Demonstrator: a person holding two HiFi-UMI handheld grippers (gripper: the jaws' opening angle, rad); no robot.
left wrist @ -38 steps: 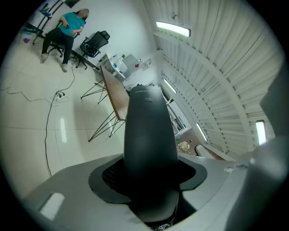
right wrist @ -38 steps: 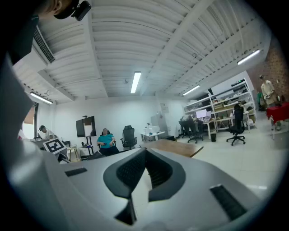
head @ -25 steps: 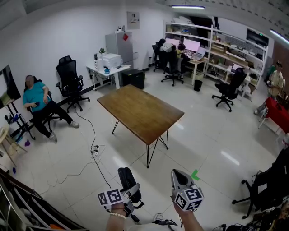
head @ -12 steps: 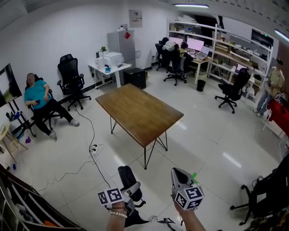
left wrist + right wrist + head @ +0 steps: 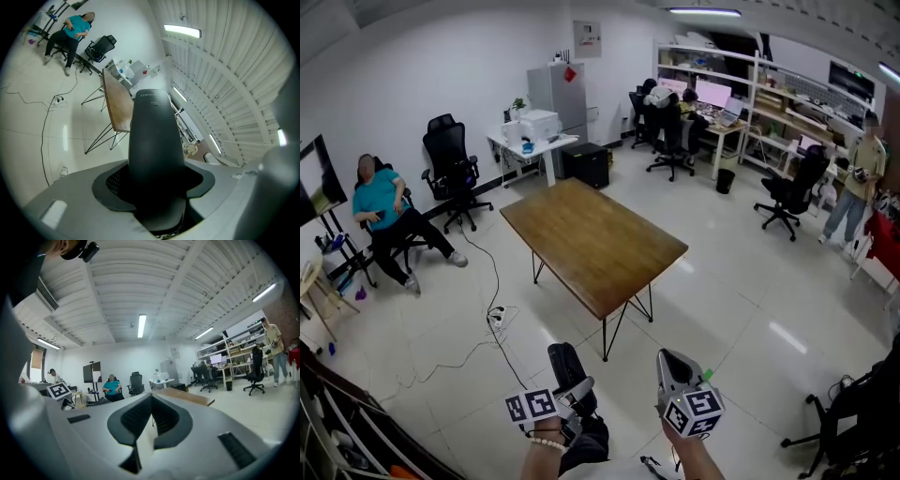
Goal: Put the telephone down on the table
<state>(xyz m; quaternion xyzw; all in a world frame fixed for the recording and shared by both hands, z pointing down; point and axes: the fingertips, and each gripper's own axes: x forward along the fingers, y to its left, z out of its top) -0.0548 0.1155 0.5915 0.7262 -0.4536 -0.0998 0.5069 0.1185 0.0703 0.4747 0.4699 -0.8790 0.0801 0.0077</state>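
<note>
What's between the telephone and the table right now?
Nothing visible. The left gripper holds the telephone above open floor, and the wooden table ahead has a bare top. A floor cable lies off to the left.

Telephone handset of matte black plastic [image 5: 154, 150] was plain, no pattern. Grey plastic left gripper [image 5: 573, 394] had black dimpled pads; grey plastic right gripper [image 5: 673, 367] same. Left marker cube [image 5: 531, 406] & right marker cube [image 5: 694, 412] were white w/ black square patterns. Rectangular wooden table [image 5: 595, 239] was warm brown on thin black legs. Glossy tiled floor [image 5: 722, 272] was off-white. Seated person [image 5: 382, 208] wore teal top, dark trousers. Black swivel office chair [image 5: 450, 161]. Tall grey fridge [image 5: 559, 94] w/ red tag.
</note>
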